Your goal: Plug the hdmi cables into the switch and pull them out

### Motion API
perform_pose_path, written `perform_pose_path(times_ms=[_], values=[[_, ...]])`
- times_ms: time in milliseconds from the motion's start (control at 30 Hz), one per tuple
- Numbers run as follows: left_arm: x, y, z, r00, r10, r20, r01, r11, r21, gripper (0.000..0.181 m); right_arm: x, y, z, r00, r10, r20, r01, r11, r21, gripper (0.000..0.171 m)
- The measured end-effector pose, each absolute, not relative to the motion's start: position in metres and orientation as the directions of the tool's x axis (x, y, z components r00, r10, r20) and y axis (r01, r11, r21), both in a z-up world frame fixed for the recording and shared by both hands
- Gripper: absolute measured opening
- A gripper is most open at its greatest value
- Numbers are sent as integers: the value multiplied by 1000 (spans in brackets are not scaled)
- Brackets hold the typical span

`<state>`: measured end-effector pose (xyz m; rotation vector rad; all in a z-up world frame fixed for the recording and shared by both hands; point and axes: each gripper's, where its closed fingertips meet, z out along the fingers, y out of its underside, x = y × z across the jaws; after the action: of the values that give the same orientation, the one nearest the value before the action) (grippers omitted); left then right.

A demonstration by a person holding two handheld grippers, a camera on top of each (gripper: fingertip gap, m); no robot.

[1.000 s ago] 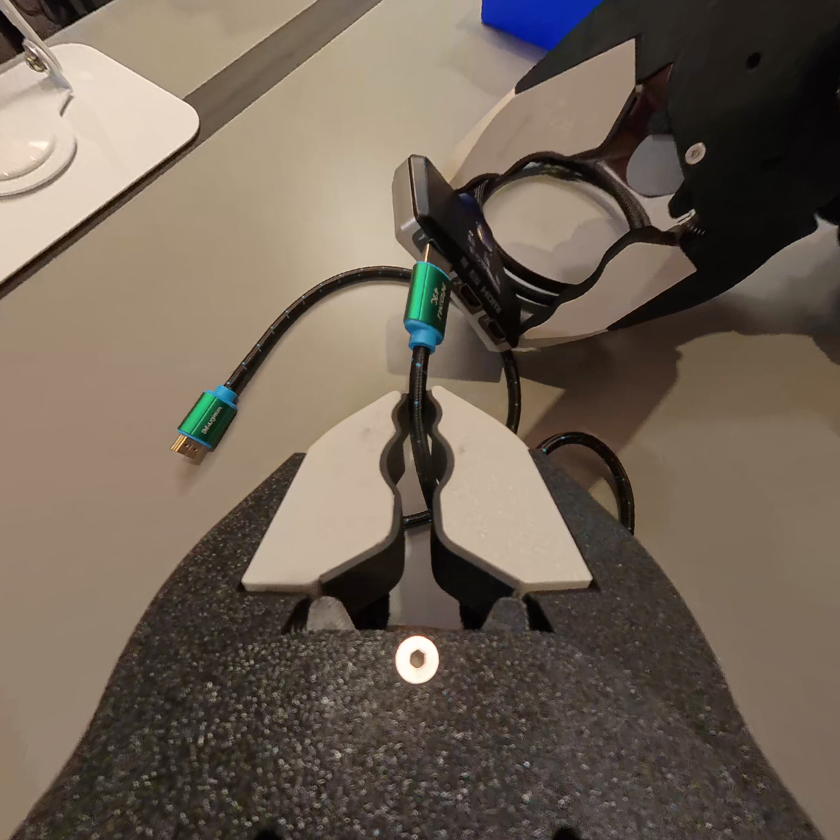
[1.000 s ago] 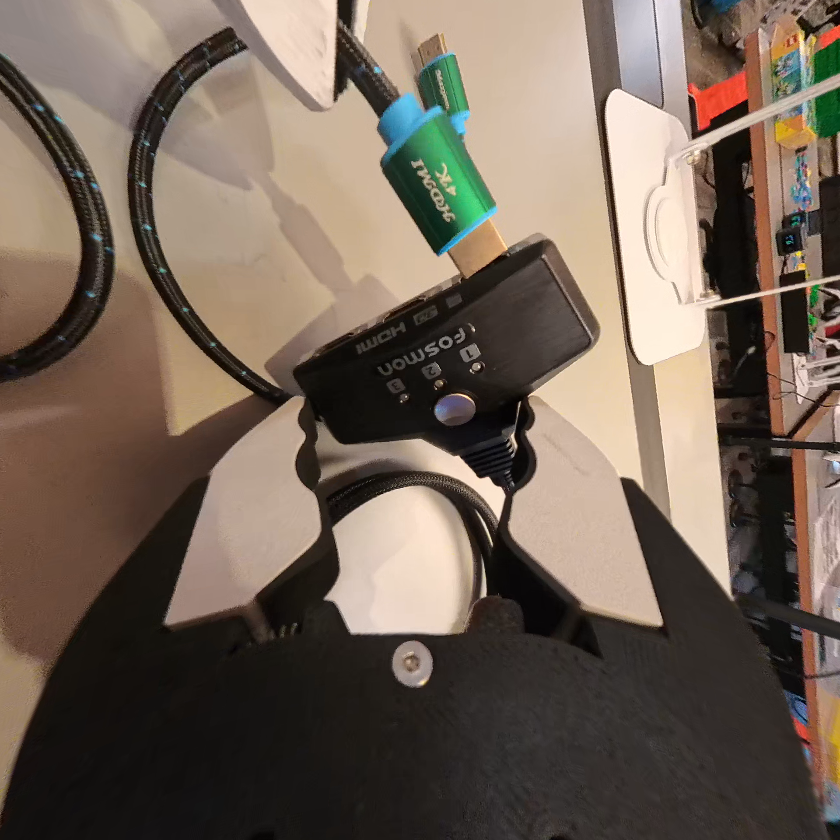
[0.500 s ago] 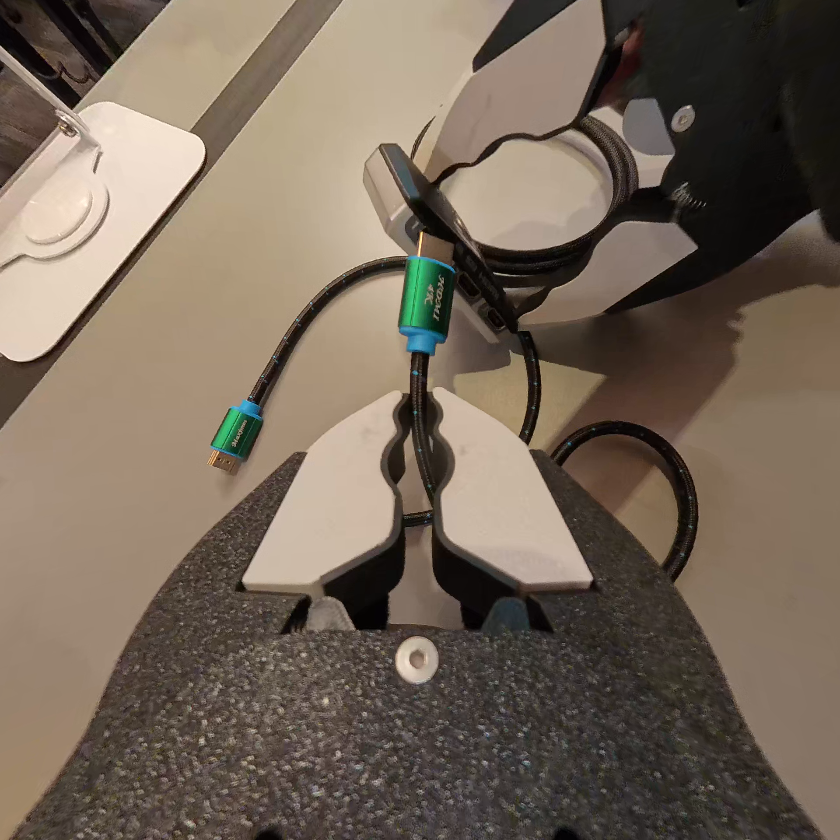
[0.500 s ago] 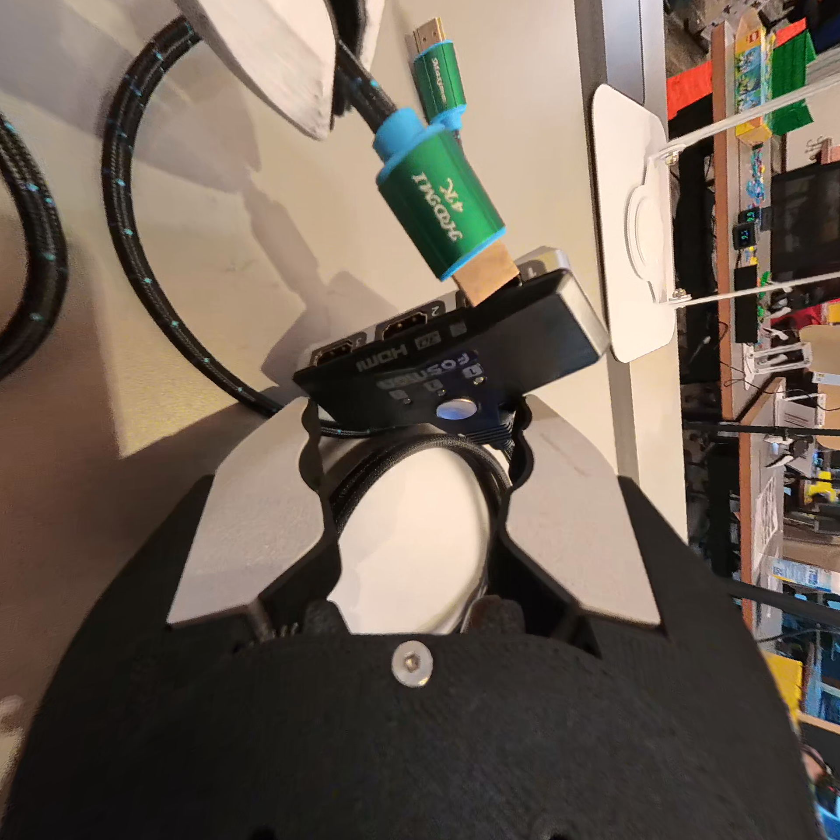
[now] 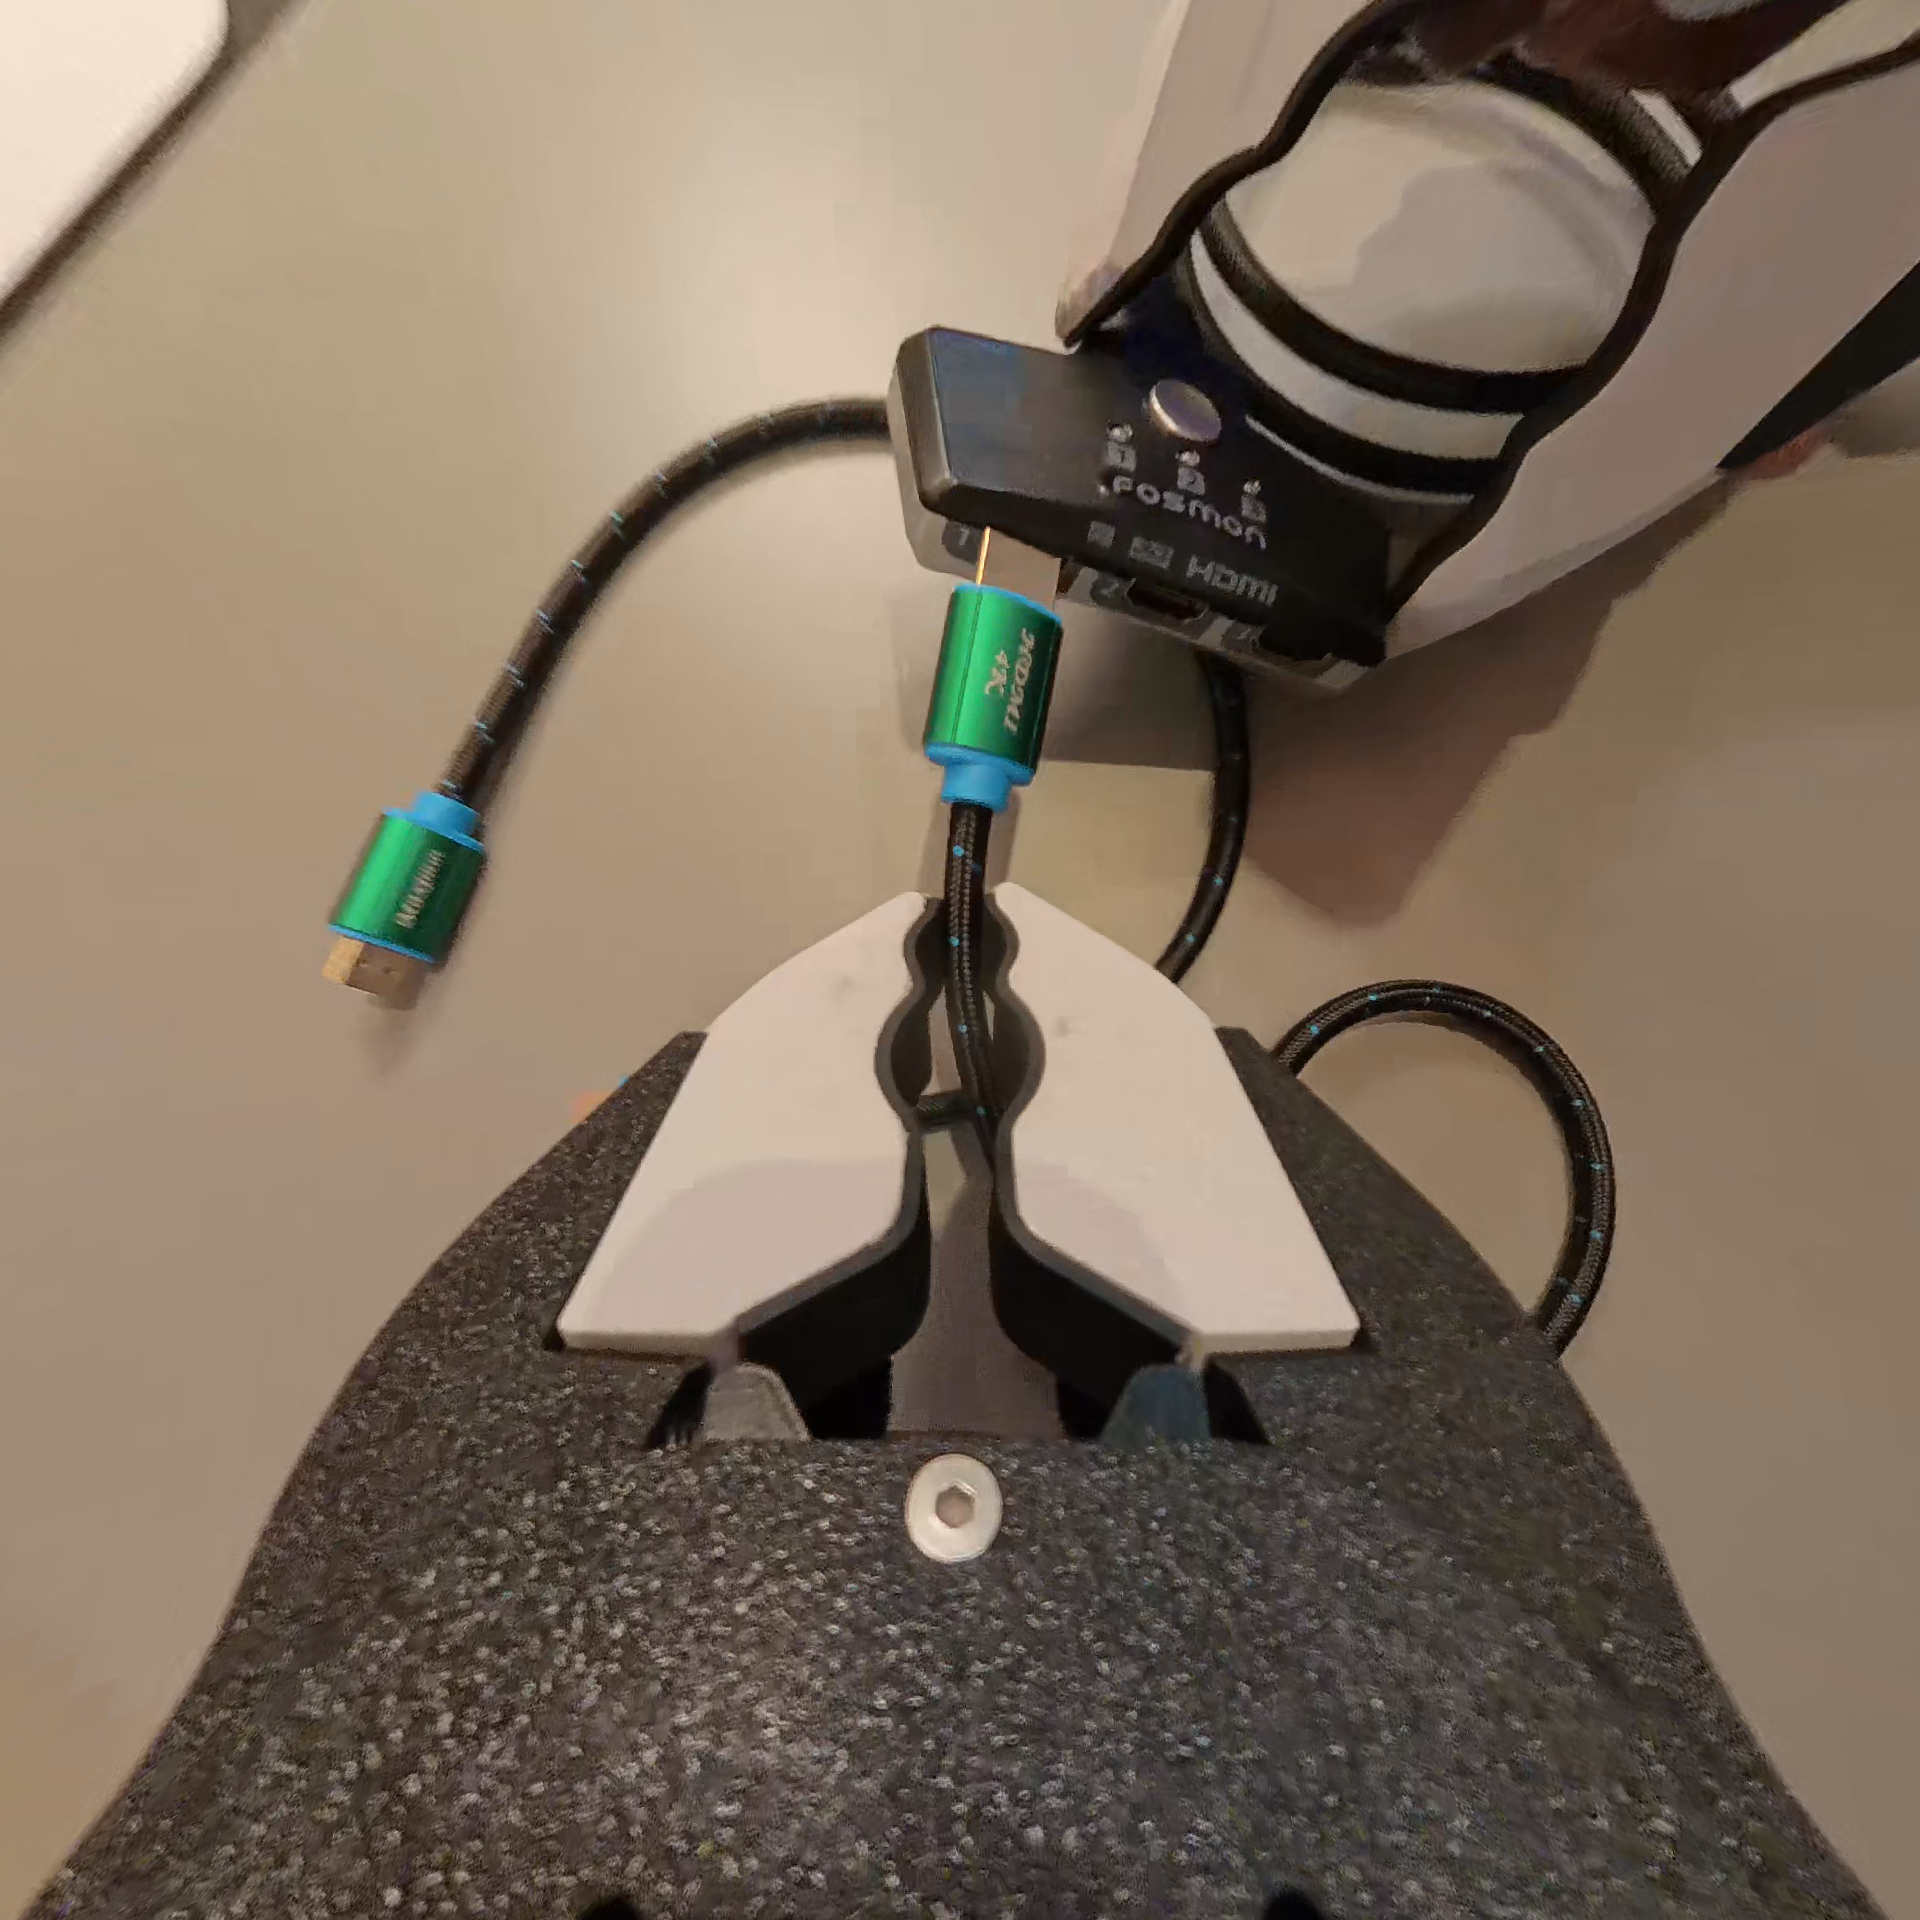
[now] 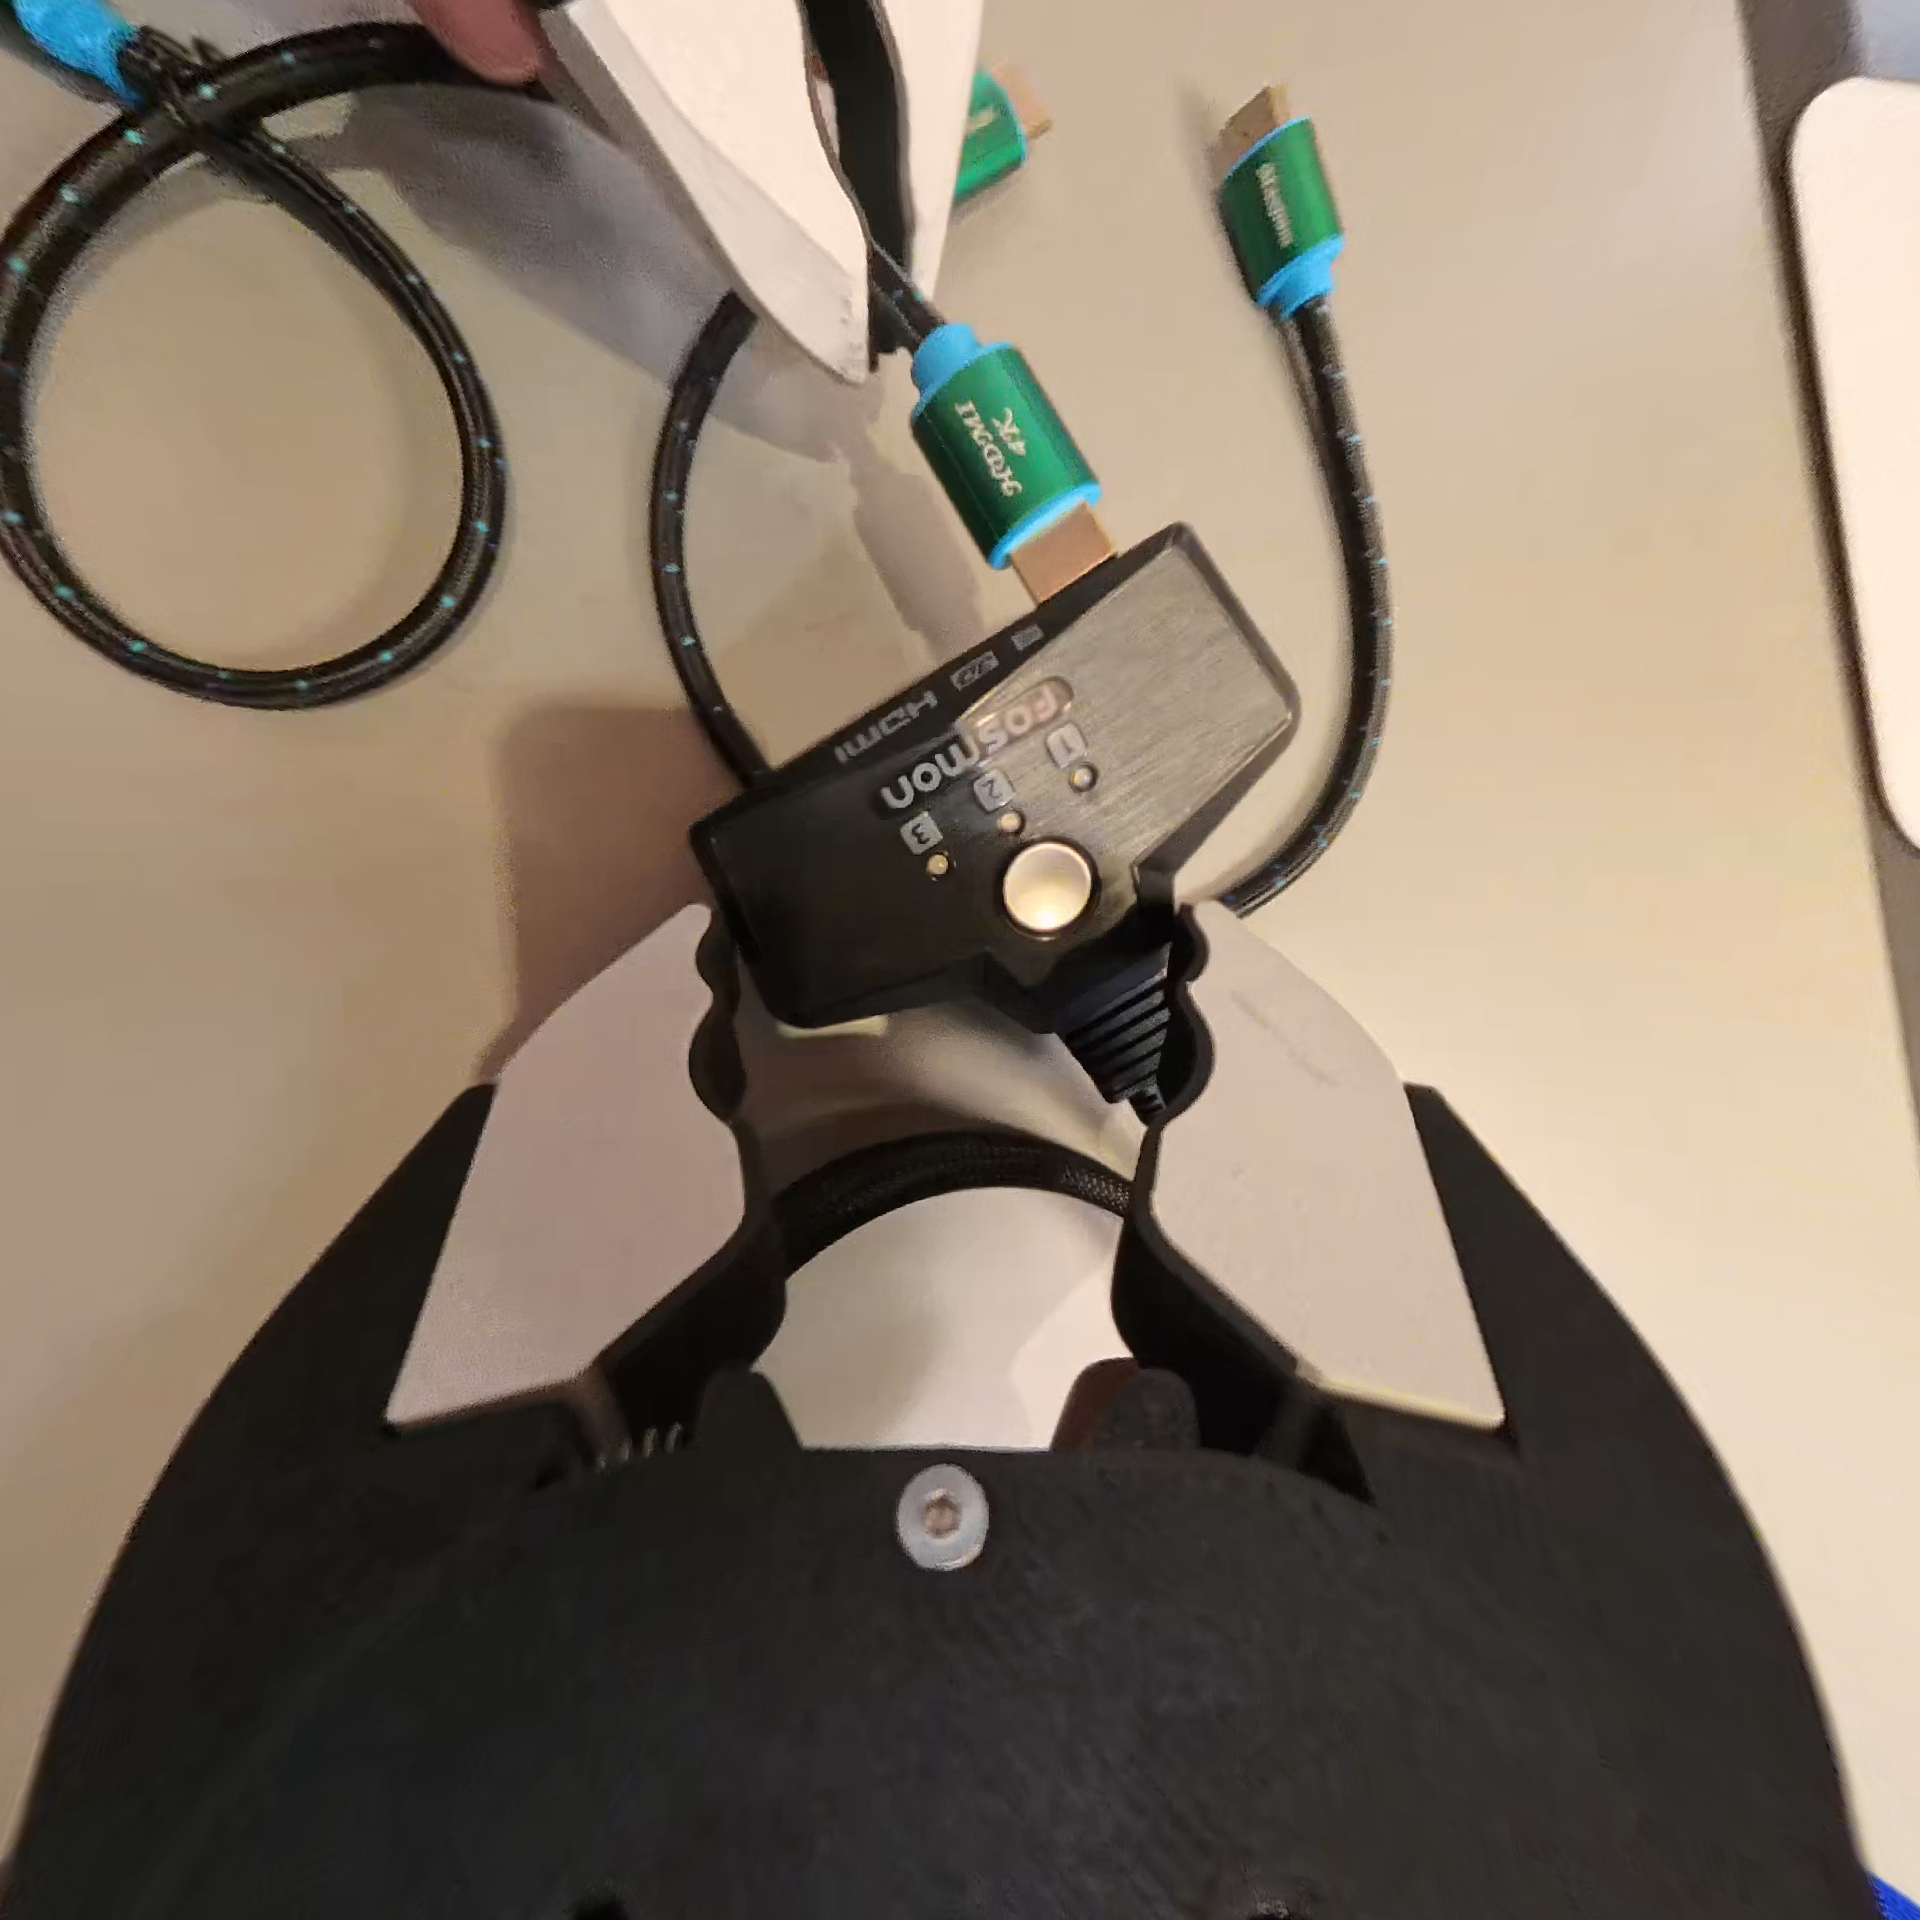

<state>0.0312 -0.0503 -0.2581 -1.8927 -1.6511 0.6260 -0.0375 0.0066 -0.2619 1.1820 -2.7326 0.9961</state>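
My left gripper (image 5: 958, 914) is shut on a black braided HDMI cable (image 5: 964, 883) just behind its green plug (image 5: 992, 681). The plug's gold tip sits partly in the end port of the black switch (image 5: 1049, 457). My right gripper (image 6: 951, 920) is shut on the switch (image 6: 1039, 769) at its rear, by the cable strain relief, holding it above the table. In the right wrist view the same plug (image 6: 1003, 457) enters the switch at a slant, and the left gripper's white fingers (image 6: 769, 187) show above it. A second green plug (image 5: 407, 902) lies loose on the table; it also shows in the right wrist view (image 6: 1276, 223).
A third green plug (image 6: 992, 135) peeks out behind the left gripper's fingers. Coiled black cable (image 6: 260, 416) lies on the beige table at the left. A white flat base (image 6: 1860, 416) sits at the right edge. A fingertip (image 6: 483, 36) shows at the top. About 10 centimeters separates my left fingertips from my right.
The switch has tilted so its top face shows to the left camera. Both grippers have drawn closer together, and the plug's tip sits against the end port.
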Motion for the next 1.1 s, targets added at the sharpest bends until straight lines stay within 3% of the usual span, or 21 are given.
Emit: perform_pose_path(times_ms=[67,167,233,500,667,767,867,967,1100], values=[[36,-45,-266,158,985,66,766,-81,-638,6,-34,13,-263,-715,-672,194,-648,532,-546,73],[40,-35,-276,191,973,130,798,-76,-598,6,-24,18,-255,-702,-695,155,-631,507,-587,49],[42,-30,-281,201,965,171,812,-66,-580,5,-22,19,-250,-701,-697,150,-626,501,-598,51],[40,-38,-282,161,969,187,809,-22,-587,5,-35,11,-250,-679,-728,97,-618,495,-610,87],[40,-41,-282,143,965,220,806,15,-591,5,-40,4,-274,-607,-795,16,-681,509,-527,117],[41,-44,-282,133,966,222,807,25,-590,5,-38,6,-282,-558,-829,42,-729,465,-502,122],[39,-42,-282,135,965,224,805,25,-593,5,-34,6,-290,-558,-828,57,-739,464,-488,118],[38,-40,-282,140,965,221,805,19,-592,5,-32,5,-288,-586,-809,51,-717,488,-498,95],[38,-39,-280,142,970,198,805,3,-593,5,-33,5,-286,-612,-786,92,-722,507,-471,91]])
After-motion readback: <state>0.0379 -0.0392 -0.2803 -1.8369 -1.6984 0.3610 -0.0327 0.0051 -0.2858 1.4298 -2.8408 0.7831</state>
